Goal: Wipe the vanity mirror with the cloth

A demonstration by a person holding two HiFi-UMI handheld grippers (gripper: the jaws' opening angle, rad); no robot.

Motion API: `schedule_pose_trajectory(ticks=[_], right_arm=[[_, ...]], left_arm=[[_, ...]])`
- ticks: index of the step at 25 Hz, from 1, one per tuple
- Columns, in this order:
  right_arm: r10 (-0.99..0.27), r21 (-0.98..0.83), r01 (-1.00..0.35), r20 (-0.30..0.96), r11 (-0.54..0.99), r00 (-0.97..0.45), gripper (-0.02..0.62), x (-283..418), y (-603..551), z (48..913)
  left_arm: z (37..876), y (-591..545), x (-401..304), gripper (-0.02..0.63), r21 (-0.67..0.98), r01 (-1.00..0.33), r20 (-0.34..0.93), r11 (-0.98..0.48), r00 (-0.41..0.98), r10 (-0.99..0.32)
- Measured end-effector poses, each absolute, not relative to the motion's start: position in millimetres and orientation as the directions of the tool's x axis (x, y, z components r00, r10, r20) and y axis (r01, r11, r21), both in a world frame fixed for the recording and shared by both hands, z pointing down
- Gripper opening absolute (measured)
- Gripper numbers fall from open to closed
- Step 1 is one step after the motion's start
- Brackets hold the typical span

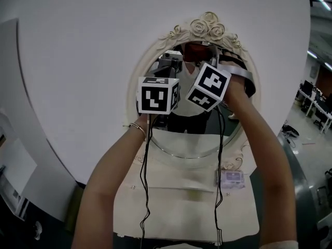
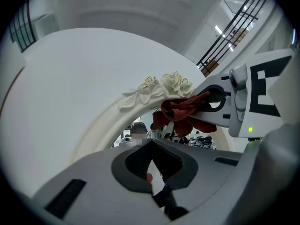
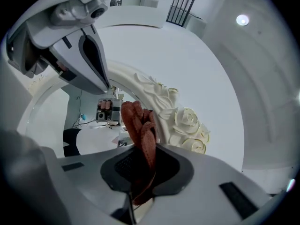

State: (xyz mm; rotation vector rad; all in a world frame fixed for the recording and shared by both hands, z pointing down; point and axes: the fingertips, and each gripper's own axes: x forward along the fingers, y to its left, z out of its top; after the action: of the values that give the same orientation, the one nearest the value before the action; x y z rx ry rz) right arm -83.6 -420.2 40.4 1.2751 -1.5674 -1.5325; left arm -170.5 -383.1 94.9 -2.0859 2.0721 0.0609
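The oval vanity mirror (image 1: pixel 193 140) has a cream carved frame topped with roses (image 1: pixel 207 27). My right gripper (image 1: pixel 203 55) is shut on a red-brown cloth (image 1: pixel 196 51), which is bunched against the glass just under the roses. In the right gripper view the cloth (image 3: pixel 139 125) sticks out of the jaws beside the frame's roses (image 3: pixel 187 123). My left gripper (image 1: pixel 167 66) is raised before the mirror's upper left, shut with nothing in it. From the left gripper view the cloth (image 2: pixel 181 110) shows ahead and to the right, under the roses (image 2: pixel 171 83).
A cream vanity top (image 1: pixel 181 204) lies below the mirror, with a small pale box (image 1: pixel 232 178) at its right. Two black cables (image 1: pixel 147 191) hang from the grippers over it. A white wall (image 1: pixel 78 61) backs the mirror. Office desks (image 1: pixel 316 105) stand at far right.
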Motion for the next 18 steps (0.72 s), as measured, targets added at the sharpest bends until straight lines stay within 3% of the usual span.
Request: schedule_pose_trajectory(ticks=[8, 18], right_arm=[[-0.906, 0.964, -0.204, -0.234, -0.17, -0.352, 0.058, -91, -429, 40], [-0.916, 0.982, -0.166, -0.144, -0.086, -0.374, 0.058, -98, -435, 109]], left_arm=[[117, -389, -175, 0.011, -0.115, -0.993, -0.146, 0.01, 0.007, -0.989], [201, -390, -187, 0.011, -0.096, -0.995, -0.051, 0.005, 0.0, -0.999]])
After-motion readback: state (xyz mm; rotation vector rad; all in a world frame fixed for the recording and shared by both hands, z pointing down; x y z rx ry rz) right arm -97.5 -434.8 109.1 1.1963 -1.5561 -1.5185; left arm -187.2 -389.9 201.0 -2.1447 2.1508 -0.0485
